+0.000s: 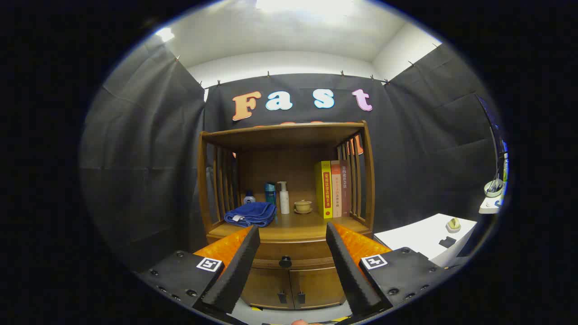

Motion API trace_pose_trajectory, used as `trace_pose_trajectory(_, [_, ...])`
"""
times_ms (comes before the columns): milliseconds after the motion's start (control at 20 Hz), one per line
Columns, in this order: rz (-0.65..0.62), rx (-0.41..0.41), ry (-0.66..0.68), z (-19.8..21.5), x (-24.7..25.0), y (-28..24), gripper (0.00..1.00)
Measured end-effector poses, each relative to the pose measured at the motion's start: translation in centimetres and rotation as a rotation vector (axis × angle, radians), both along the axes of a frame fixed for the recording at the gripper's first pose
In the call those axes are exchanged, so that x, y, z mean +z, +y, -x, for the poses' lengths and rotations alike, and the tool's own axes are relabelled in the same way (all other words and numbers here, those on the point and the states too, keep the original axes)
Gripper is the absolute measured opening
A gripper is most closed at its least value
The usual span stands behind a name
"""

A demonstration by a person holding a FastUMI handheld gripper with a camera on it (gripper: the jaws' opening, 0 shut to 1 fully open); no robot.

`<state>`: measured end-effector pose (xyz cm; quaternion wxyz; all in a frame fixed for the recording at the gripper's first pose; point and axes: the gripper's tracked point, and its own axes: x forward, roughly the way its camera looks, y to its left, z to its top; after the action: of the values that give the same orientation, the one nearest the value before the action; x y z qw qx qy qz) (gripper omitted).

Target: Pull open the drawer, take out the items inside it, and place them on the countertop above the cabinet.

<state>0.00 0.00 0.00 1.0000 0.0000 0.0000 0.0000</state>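
Tongs (292, 266) stand wide apart and hold nothing, aimed at the closed brown wooden drawer (289, 253) just beyond them. Its small dark round knob (285, 261), between the fingers, is the place to grip; stiff and likely smooth, so pull straight

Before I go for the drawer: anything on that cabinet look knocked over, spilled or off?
Nothing stands out. The drawer is closed, its knob between the open gripper fingers, beyond them. On the countertop the blue towel lies folded; the bottles, cup and books stand upright.
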Motion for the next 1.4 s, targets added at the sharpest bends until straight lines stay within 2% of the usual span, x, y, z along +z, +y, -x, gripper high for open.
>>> trace_pose_trajectory(300, [0.012, 0.028, 0.014, 0.1, -0.8, 1.9, 0.96])
trace_pose_trajectory(1050, [-0.019, -0.004, 0.003, 0.1, -1.0, 0.7, 0.96])
trace_pose_trajectory(1400, [-0.025, 0.008, 0.024, -0.3, -1.9, 1.1, 0.96])
